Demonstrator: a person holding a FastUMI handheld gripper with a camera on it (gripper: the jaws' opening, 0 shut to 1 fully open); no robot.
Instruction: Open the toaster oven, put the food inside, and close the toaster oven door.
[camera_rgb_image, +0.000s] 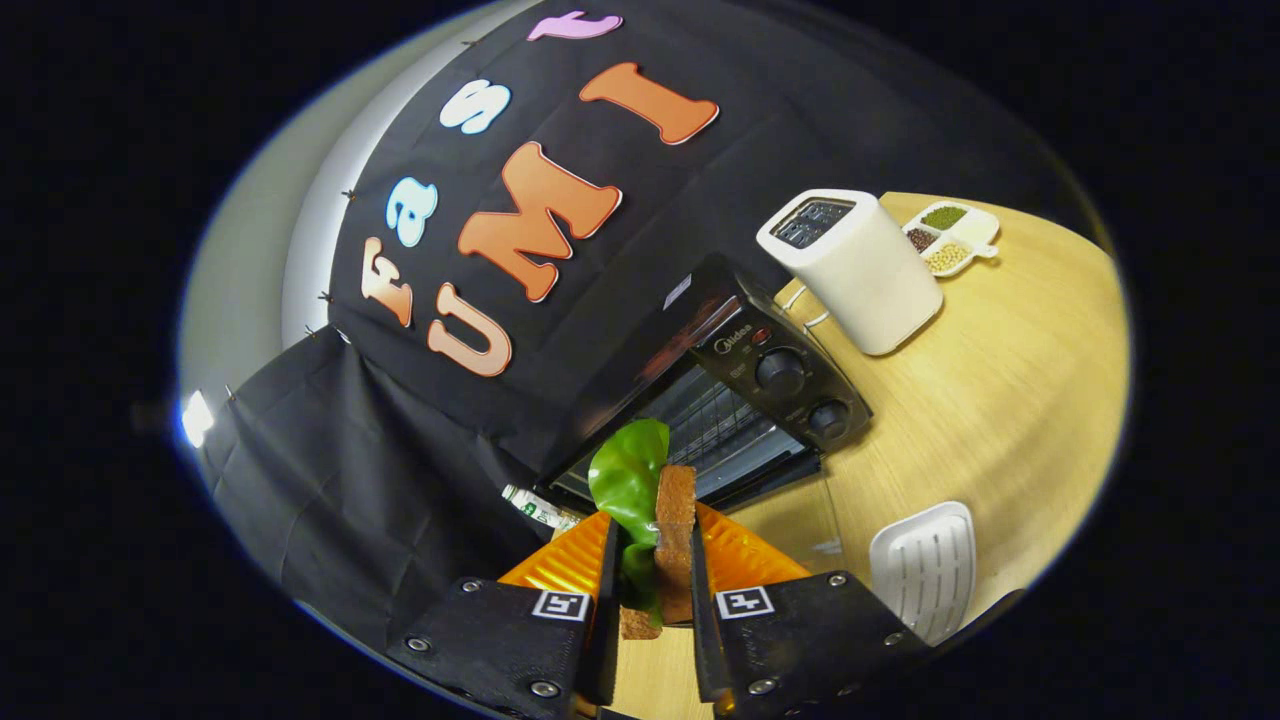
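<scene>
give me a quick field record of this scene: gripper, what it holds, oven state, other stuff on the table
gripper: shut on the sandwich
sandwich: bread with a green leaf, held upright between the fingers
toaster oven: just beyond the fingers, door open, wire rack visible
white toaster: beside the oven
sectioned dish: beyond the toaster, holds beans
white tray: on the table near the gripper

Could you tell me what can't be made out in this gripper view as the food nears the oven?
- Oven cavity: its lower part sits behind the sandwich, which the tool is shut on.
- Oven door: clear glass, open and faint against the table.
- Bottle: partly behind the tool's orange finger; label too small.
- White tray: its near end is cut off by the view's edge.
</scene>
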